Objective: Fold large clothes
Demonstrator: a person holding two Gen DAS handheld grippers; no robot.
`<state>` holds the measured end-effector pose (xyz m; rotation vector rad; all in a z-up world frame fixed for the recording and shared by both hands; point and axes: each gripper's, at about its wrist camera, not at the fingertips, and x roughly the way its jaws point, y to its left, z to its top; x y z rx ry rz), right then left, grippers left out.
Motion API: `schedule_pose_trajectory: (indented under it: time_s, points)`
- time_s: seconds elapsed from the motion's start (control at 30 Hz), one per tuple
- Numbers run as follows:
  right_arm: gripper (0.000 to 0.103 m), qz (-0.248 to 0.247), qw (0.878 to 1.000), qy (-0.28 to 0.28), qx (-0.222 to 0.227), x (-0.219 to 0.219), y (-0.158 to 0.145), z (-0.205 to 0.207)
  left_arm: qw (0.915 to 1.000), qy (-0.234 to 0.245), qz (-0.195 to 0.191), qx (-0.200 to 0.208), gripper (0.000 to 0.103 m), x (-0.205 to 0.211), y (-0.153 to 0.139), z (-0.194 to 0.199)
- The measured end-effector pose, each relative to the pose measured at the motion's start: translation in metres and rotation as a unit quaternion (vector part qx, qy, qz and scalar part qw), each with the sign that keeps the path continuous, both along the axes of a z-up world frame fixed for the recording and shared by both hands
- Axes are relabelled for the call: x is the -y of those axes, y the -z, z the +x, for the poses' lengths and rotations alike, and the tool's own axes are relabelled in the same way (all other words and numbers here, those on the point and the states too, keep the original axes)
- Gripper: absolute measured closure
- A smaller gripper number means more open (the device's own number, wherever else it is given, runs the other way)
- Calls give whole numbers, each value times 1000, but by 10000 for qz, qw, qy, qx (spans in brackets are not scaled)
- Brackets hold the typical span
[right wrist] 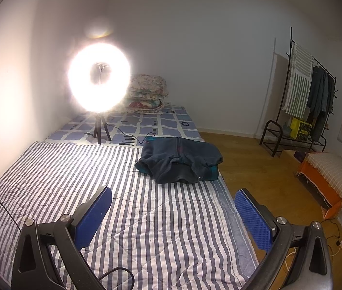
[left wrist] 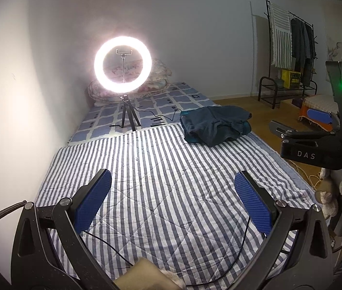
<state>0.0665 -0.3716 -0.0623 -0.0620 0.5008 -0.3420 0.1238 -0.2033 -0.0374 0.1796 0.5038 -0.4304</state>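
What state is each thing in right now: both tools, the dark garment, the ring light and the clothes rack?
Left tool: open, holding nothing, above the striped quilt.
Right tool: open, holding nothing.
Dark garment: roughly folded, lying near the quilt's far right edge.
Ring light: switched on, standing upright on its tripod.
Clothes rack: upright, clothes hanging on it.

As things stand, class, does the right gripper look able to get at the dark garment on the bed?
Probably yes. The right gripper is open and empty, and only bare striped quilt lies between it and the dark garment. The ring light stands off to the left, clear of that path.
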Motion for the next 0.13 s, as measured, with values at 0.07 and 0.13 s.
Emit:
schedule_pose_trajectory:
  time_s: [0.07, 0.13]
  points:
    - [0, -6, 10000, -16, -9, 0, 1, 1, 10000, -18, 7, 15, 0, 0, 1, -1]
    - [0, -9, 10000, -23, -12, 0, 0, 1, 10000, -55, -17, 9, 0, -1, 1, 0]
